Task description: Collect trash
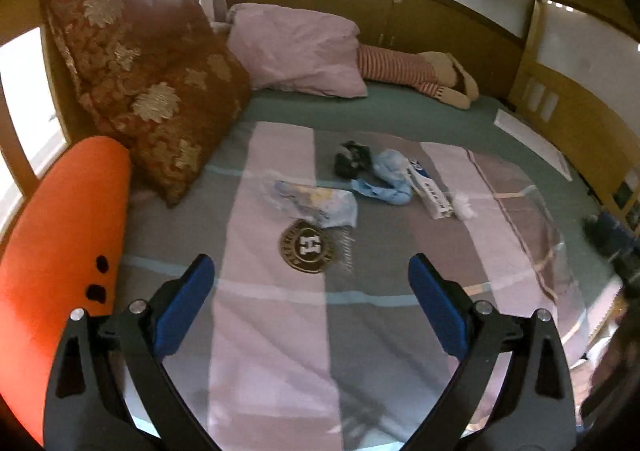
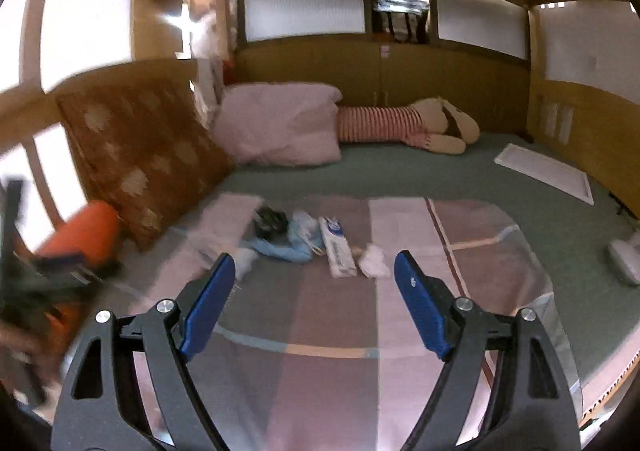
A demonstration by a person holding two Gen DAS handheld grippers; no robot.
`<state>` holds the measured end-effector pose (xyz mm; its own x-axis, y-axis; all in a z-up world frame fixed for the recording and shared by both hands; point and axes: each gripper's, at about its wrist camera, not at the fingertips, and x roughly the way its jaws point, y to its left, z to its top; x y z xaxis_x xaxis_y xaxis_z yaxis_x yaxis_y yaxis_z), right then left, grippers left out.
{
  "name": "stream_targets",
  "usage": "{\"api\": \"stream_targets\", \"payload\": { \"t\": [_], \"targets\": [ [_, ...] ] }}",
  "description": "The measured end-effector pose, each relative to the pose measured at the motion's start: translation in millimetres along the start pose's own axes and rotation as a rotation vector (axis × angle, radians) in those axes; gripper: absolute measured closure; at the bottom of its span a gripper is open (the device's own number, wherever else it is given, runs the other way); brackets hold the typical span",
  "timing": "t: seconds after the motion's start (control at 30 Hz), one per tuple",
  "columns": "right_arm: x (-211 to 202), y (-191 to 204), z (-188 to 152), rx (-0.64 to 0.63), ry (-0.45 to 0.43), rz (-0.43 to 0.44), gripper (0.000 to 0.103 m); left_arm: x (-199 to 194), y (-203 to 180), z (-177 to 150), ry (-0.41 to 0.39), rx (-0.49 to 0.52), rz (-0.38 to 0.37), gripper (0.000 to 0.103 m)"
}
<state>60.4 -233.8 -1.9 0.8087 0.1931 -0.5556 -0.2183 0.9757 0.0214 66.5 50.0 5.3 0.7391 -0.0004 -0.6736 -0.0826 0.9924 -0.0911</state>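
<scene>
Both grippers hang over a bed whose green sheet (image 1: 400, 107) is partly covered by a blanket (image 1: 272, 331) in pink and grey stripes. The left gripper (image 1: 311, 271) has its blue-padded jaws spread wide with nothing between them, and the right gripper (image 2: 314, 271) likewise stands open and empty. The trash lies in a loose cluster on the blanket ahead of both: a crumpled plastic bag (image 1: 320, 203) with a round dark badge (image 1: 307, 247) just in front of it, a small black bundle (image 1: 352, 159) farther back, a scrunched light blue cloth (image 1: 386, 179) beside that, then a white toothpaste box (image 1: 430, 191) lying flat, and a wad of white tissue (image 1: 464, 207) touching its near end. In the right wrist view the same box (image 2: 338, 247) and tissue (image 2: 374, 261) sit between the spread jaws, well short of the pads. At the left edge of the bed a brown flowered cushion (image 1: 144, 91) leans upright, with an orange pillow (image 1: 64, 251) in front of it. A pink pillow (image 1: 300, 47) and a striped stuffed toy (image 1: 416, 71) lie at the far side
</scene>
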Motion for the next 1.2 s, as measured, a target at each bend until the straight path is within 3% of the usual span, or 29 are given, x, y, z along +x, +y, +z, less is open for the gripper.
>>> {"api": "stream_targets", "payload": {
  "t": [0.07,0.1,0.2,0.5,0.97,1.2],
  "targets": [
    [10,-6,-7,0.043,0.070,0.027,0.023,-4,-4,-5,0.000,0.012,-0.010,0.006],
    [8,-11,-9,0.077,0.069,0.054,0.023,-6,-5,-6,0.002,0.021,-0.016,0.006],
    [3,-13,-13,0.062,0.051,0.029,0.023,-2,-15,-9,0.008,0.045,-0.027,0.006],
    [17,-14,-15,0.076,0.079,0.025,0.023,11,-17,-12,0.041,0.001,-0.071,0.006],
    [25,-9,-15,0.068,0.089,0.011,0.023,16,-13,-15,0.050,-0.002,-0.058,0.006],
    [57,-25,-5,0.103,0.088,-0.038,0.023,55,-1,-6,0.071,-0.042,-0.049,0.006]
  ]
}}
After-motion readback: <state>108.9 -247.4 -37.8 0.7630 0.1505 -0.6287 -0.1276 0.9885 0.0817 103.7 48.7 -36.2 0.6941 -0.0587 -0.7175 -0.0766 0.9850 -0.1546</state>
